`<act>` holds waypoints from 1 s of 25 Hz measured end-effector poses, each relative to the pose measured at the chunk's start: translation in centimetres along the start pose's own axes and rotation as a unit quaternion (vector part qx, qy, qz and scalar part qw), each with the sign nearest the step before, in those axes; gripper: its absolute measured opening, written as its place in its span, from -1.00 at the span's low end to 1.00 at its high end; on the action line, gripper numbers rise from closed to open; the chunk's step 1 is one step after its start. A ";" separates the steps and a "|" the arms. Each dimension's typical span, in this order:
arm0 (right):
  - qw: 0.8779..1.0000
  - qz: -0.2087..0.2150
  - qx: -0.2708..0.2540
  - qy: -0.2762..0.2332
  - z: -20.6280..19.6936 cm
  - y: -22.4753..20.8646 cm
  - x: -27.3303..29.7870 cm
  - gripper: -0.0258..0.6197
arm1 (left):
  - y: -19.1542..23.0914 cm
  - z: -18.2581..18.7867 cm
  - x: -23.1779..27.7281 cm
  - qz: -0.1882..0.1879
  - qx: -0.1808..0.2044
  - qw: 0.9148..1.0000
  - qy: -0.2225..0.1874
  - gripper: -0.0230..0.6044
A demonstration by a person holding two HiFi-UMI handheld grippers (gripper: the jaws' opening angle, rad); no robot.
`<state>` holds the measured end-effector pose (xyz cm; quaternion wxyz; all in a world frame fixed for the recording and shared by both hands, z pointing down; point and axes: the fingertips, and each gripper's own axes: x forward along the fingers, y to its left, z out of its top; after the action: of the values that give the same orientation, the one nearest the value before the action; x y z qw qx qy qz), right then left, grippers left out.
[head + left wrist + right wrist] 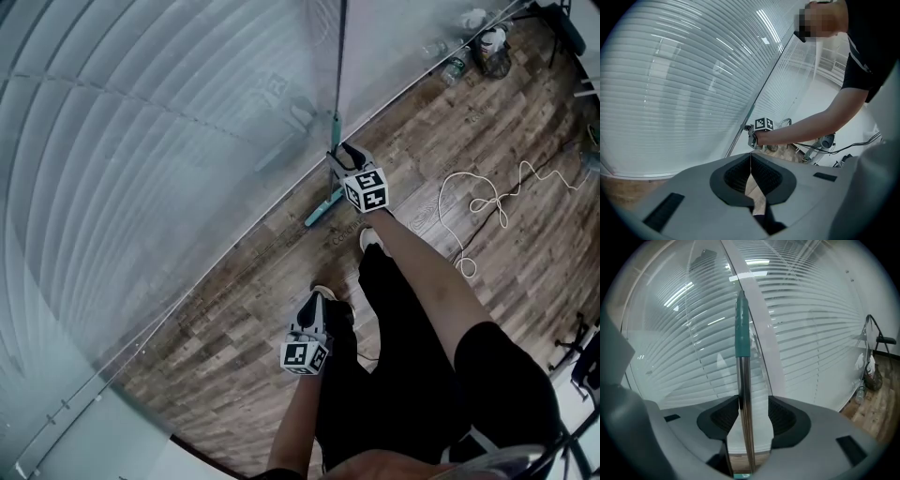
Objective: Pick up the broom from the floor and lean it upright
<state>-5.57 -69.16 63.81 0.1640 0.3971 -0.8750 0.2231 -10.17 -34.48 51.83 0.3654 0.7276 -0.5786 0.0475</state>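
The broom stands upright against the glass wall with blinds, its steel handle rising from a teal head on the wooden floor. My right gripper is open around the handle. In the right gripper view the steel handle with its teal grip runs between the jaws of the right gripper, close to the left pad, with a clear gap to the right pad. My left gripper hangs lower, near the person's legs, shut with nothing in it. The left gripper looks toward the right gripper at the broom handle.
The glass wall with blinds fills the left side. A white cable lies coiled on the floor to the right. Bottles and a bag stand by the wall at the top right. A dark stand is at the right edge.
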 end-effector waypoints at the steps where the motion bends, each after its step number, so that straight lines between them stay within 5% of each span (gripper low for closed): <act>1: 1.000 -0.003 -0.004 -0.002 0.0 -0.1 -0.6 -0.35 | 0.0 -0.1 0.0 -0.002 0.000 1.000 -0.003 -0.87; 5: 1.000 0.009 -0.024 0.000 -0.8 0.4 -3.7 -0.35 | -0.1 0.0 -0.2 -0.008 0.005 1.000 -0.006 -0.87; 8: 1.000 0.017 -0.018 0.017 -2.2 2.0 -7.2 -0.35 | -2.0 0.9 -1.6 -0.046 0.038 0.998 -0.004 -0.87; 15: 0.999 0.033 -0.007 -0.032 3.5 7.9 -19.6 -0.35 | -5.7 5.8 -6.6 -0.069 0.065 0.994 -0.052 -0.87; 18: 0.997 0.058 0.017 -0.047 6.7 13.1 -26.5 -0.35 | -6.5 8.5 -9.3 -0.052 0.127 0.989 -0.053 -0.87; 21: 0.993 0.075 0.062 -0.062 10.6 20.2 -31.7 -0.35 | -7.2 11.4 -12.7 -0.033 0.225 0.972 -0.053 -0.87; 25: 0.988 0.133 0.022 -0.079 15.3 30.7 -37.2 -0.35 | -8.7 17.3 -18.5 -0.031 0.220 0.969 -0.106 -0.87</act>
<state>-7.31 -36.04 25.55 0.0549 0.2973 -0.9250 0.2303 -14.67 -29.11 25.96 0.1338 0.8088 -0.5664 0.0846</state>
